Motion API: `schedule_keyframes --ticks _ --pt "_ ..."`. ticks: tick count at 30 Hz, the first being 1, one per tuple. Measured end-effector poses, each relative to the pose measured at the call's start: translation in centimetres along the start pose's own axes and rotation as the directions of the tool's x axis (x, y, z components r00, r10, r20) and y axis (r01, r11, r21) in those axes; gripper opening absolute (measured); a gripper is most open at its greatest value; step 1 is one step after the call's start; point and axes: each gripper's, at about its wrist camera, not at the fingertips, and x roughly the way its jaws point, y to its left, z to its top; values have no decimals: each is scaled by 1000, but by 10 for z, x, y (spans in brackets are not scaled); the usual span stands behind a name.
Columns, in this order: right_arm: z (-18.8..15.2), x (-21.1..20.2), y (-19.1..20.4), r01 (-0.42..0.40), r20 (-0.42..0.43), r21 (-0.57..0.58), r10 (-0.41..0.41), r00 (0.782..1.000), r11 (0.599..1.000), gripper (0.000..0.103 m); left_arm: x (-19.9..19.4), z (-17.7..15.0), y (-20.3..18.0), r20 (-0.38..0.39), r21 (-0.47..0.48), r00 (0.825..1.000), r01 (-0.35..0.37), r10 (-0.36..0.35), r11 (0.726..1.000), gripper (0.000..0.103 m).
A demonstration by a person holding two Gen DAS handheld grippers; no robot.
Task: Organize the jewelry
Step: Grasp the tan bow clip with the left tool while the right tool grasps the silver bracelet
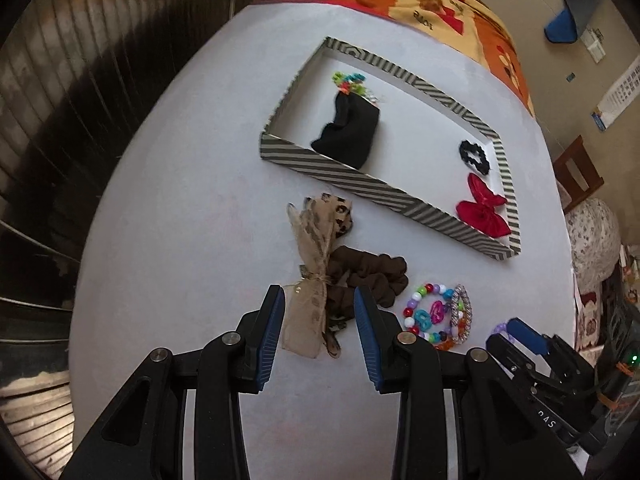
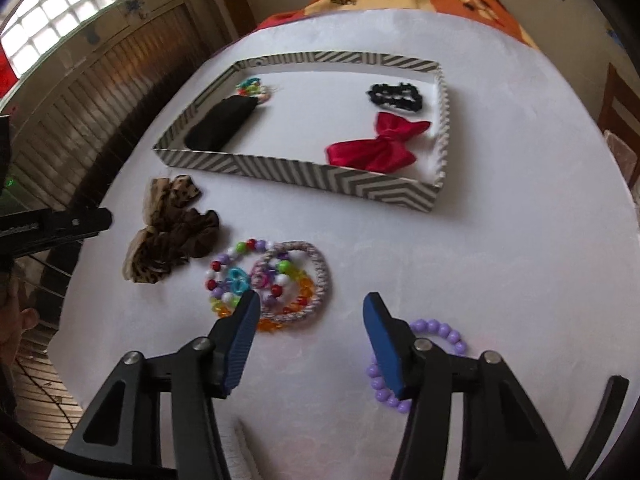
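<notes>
A pale grey tabletop [image 1: 168,208] fills most of the room's middle. At its far end lies an orange and red patterned cloth [image 1: 460,12]. To one side runs dark wooden panelling [image 1: 60,120], with a bright glass-block window [image 2: 68,12] above it; a wooden chair [image 1: 578,172] stands on the other side.

On the tabletop sits a shallow striped tray [image 2: 288,174]. Inside it lie a black pouch [image 2: 220,126] with small coloured beads [image 2: 252,88] just beyond it, a black scrunchie [image 2: 394,96] and a red bow [image 2: 376,144].

Outside the tray, nearer me, a leopard bow [image 1: 312,272] touches a brown scrunchie [image 1: 372,276]. Beside those is a heap of beaded bracelets [image 2: 256,280] overlapped by a woven ring [image 2: 316,276]. A purple bracelet [image 2: 436,332] lies apart to the right.

The left gripper [image 1: 320,320] hangs over the leopard bow, its blue fingers [image 1: 272,332] apart on either side of the knot and holding nothing. The right gripper [image 2: 312,340] hovers between the bracelet heap and the purple bracelet, fingers [image 2: 382,340] wide apart, empty.
</notes>
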Motion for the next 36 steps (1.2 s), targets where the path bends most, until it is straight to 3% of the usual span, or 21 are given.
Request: schedule_keyframes --ticks 5,10,18,21,22,23,36 --pt "5 6 12 -75 -17 -35 75 997 997 56 15 3 2 -23 2 999 -43 43 999 16" --pt "6 19 21 -88 -38 -71 86 996 994 55 38 9 6 -57 -12 995 -79 78 997 16" --pt "11 48 22 -104 -85 -79 97 992 991 27 58 15 -2 -64 15 991 -120 120 993 16" --pt "9 51 22 -106 -91 -78 99 991 991 13 62 15 -5 -63 28 993 -102 104 994 15" --pt "8 49 20 -114 -88 -73 107 990 991 10 62 14 -6 -59 29 994 -94 96 995 4" --pt "8 46 18 -123 -80 -67 118 990 990 9 62 14 -6 -57 33 995 -79 81 996 0" --pt "23 -31 -7 -175 73 5 175 982 984 8 4 30 -24 33 88 999 37 -40 995 0"
